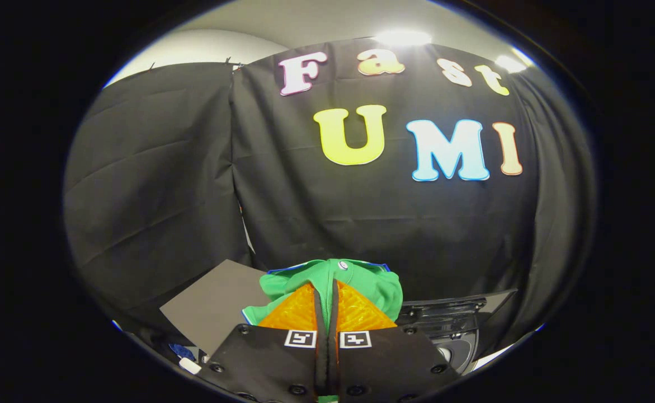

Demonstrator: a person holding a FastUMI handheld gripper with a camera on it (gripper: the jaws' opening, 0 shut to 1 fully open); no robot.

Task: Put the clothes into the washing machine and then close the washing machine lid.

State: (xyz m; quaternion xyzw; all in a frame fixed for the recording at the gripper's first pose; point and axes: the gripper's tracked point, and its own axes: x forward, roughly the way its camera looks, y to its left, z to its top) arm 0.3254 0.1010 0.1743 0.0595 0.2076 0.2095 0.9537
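Black cloth wall behind. Gripper [327, 305] fingers [293, 313] pressed together, pinching green garment [380, 288] bunched at tips, lifted. Fabric soft, light, floppy; pinch thick fold. Dark washing machine [456, 319] near right, below.

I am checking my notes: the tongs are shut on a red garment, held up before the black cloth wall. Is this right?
Not quite: the garment is green, not red. The gripper view shows the tongs shut on it, held up before the black cloth wall.
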